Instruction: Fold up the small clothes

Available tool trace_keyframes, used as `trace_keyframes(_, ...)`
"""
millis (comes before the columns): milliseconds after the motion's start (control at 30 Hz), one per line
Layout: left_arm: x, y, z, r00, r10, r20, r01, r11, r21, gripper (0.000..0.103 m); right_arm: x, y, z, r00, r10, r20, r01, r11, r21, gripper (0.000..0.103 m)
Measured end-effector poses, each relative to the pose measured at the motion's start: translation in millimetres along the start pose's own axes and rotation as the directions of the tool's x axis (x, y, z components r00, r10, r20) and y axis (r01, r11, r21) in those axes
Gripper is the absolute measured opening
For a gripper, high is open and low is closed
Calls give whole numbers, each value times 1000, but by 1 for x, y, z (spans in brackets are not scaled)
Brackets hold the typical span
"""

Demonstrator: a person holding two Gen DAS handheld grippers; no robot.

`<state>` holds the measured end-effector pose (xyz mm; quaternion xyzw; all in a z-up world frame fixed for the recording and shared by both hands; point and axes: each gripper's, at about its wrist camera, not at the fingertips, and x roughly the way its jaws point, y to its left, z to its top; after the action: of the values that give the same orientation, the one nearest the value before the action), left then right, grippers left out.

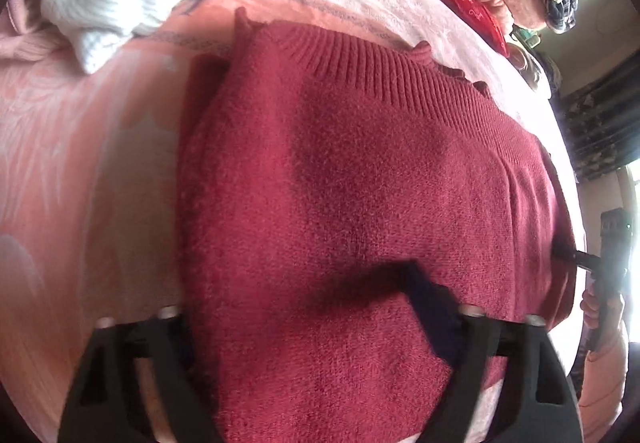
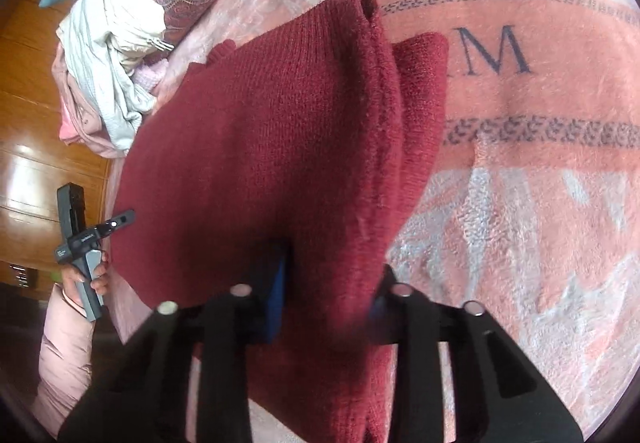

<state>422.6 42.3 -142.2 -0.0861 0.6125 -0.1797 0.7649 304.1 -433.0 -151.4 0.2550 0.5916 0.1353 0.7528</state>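
Red knit sweater (image 1: 360, 183) lies part-folded on the pink blanket (image 2: 520, 203) of the bed; right tool (image 2: 324, 295) is clamped on its near edge, left tool (image 1: 320, 327) straddles the hem, apparently not yet pinching (blurred). Risk: uneven grips skew the fold. Clothes pile (image 2: 112, 55) lies just beside the sweater's far end.

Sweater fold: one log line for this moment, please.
sweater on blanket | left tool straddles hem | right tool pinches edge
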Motion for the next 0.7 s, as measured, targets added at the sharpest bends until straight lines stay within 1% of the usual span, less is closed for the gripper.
trace_keyframes(33, -2, 2, 0, 1000, -16, 0, 16, 1000, -16, 45, -3, 2, -1, 1000, 5, 5, -5, 1000, 1, 20)
trace_keyframes(67, -6, 6, -1, 999, -51, -4, 50, 998, -46, 29, -6, 4, -3, 1000, 11, 9, -11, 1000, 3, 20)
trace_keyframes(100, -8, 10, -1, 997, -82, -10, 81, 992, -92, 26, -9, 6, -4, 1000, 17, 14, -17, 1000, 3, 19)
trace_keyframes(133, -12, 11, -2, 996, -88, -7, 87, 989, -123, 25, -14, 9, -5, 999, 25, 20, -25, 1000, -2, 19)
trace_keyframes(167, -14, 9, -3, 996, -90, -1, 90, 988, -128, 23, -19, 13, -6, 999, 34, 26, -34, 999, -7, 19)
trace_keyframes(233, -24, -1, -5, 997, -77, 17, 79, 991, -110, 22, -30, 20, -8, 998, 49, 28, -49, 999, -19, 18)
trace_keyframes(367, -50, -20, -12, 993, -109, 33, 112, 989, -92, 22, -55, 40, -15, 999, 27, 22, -25, 997, -75, 18)
trace_keyframes(433, -62, -32, -22, 992, -124, 17, 124, 990, -67, 21, -70, 47, -25, 1000, 3, 13, -2, 994, -108, 18)
trace_keyframes(567, -74, -55, -52, 992, -121, -33, 121, 993, 3, 21, -92, 44, -54, 999, -45, -23, 42, 989, -139, 18)
trace_keyframes(700, -73, -66, -102, 987, -132, -90, 136, 990, 38, 21, -111, 24, -104, 997, -55, -51, 48, 992, -113, 18)
